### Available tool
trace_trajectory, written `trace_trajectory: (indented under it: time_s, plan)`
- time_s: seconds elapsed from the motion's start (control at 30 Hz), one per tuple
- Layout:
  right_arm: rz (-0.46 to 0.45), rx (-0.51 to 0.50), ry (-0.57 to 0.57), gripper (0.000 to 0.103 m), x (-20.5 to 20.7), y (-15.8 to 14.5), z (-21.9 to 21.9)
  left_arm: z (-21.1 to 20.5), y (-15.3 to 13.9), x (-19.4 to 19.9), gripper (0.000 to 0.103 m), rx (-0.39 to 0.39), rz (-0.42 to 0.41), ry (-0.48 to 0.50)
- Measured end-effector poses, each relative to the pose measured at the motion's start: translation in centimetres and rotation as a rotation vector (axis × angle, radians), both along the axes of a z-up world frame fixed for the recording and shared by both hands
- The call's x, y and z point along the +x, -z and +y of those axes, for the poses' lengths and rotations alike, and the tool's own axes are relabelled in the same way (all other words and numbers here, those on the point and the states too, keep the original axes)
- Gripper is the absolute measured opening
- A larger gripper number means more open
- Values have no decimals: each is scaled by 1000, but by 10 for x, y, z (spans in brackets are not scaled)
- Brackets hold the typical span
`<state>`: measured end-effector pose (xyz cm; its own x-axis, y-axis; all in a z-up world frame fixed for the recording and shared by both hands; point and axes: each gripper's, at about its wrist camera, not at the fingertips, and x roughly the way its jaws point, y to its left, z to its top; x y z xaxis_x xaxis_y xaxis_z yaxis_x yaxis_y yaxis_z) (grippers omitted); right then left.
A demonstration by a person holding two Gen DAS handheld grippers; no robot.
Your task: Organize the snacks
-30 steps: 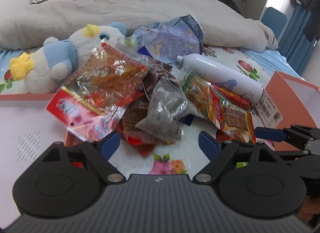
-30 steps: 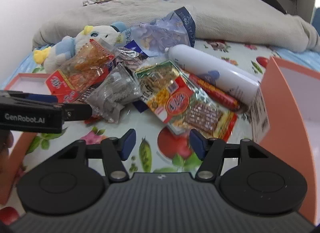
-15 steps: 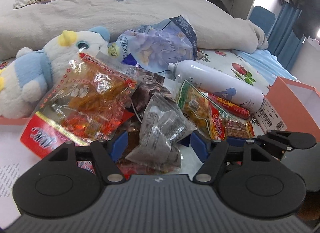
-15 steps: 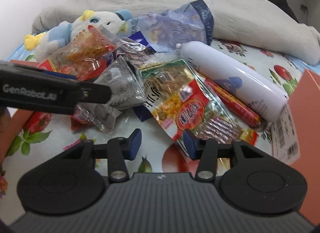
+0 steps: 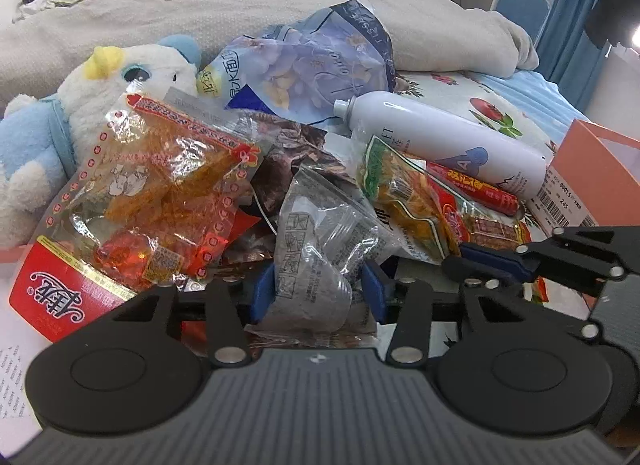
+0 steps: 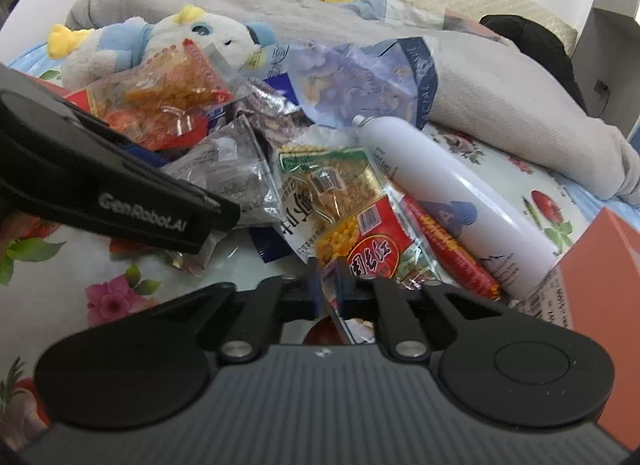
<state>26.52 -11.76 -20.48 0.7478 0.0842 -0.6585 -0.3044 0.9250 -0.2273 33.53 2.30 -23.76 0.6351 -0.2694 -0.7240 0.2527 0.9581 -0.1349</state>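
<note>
A heap of snack packets lies on the flowered bed sheet. My left gripper (image 5: 318, 293) has its blue pads on either side of a clear grey packet (image 5: 320, 241), closing on its lower end. My right gripper (image 6: 330, 285) is shut on the near edge of a green and red snack packet (image 6: 344, 221). That packet also shows in the left wrist view (image 5: 416, 201), with the right gripper (image 5: 492, 261) at its corner. A red and orange packet (image 5: 160, 189) lies left of the grey one. A red sausage stick (image 6: 452, 249) lies by the bottle.
A white spray bottle (image 5: 452, 145) lies behind the packets. A blue and white plush toy (image 5: 60, 133) and a purple tissue bag (image 5: 316, 69) sit at the back. An orange box (image 5: 596, 173) stands at right, an orange tray edge at left. A grey duvet (image 6: 500, 81) lies behind.
Both grippers moved forward into the heap. The left pads closed in around the grey packet. The right jaws shut on the edge of the green and red packet.
</note>
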Motion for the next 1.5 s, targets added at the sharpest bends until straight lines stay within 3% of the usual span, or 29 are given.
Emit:
trace_trajectory:
  time_s: [0.17, 0.5, 0.8, 0.83, 0.9, 0.93, 1.2, 1.33, 1.43, 1.5]
  plan:
    - [-14, 0, -14, 3, -11, -14, -2, 4, -6, -8, 42, -30, 7, -32]
    - [-24, -3, -31, 3, -50, -35, 1, 18, -24, -57, 42, -78, 28, -106]
    - [-20, -23, -24, 6, -63, -27, 1, 29, -25, -95, 42, -104, 46, -152]
    - [-18, -19, -25, 7, -61, -25, 1, 29, -24, -97, 42, -104, 49, -153]
    - [-18, -12, -29, 25, -54, -20, 0, 31, -21, -100, 42, -105, 54, -154]
    - [-32, -16, -25, 40, -51, -17, 0, 32, -20, -101, 42, -108, 57, -154]
    - [-52, -100, -71, 41, -26, 10, 9, 36, -14, -101, 42, -125, 70, -156]
    - [-97, -150, -65, 39, -20, 16, 13, 37, -13, -101, 42, -132, 74, -160]
    - [-104, -177, -41, 7, -17, 16, 12, 38, -13, -103, 42, -137, 74, -164]
    - [-99, -168, -29, 4, -19, 14, 10, 38, -14, -105, 42, -143, 73, -167]
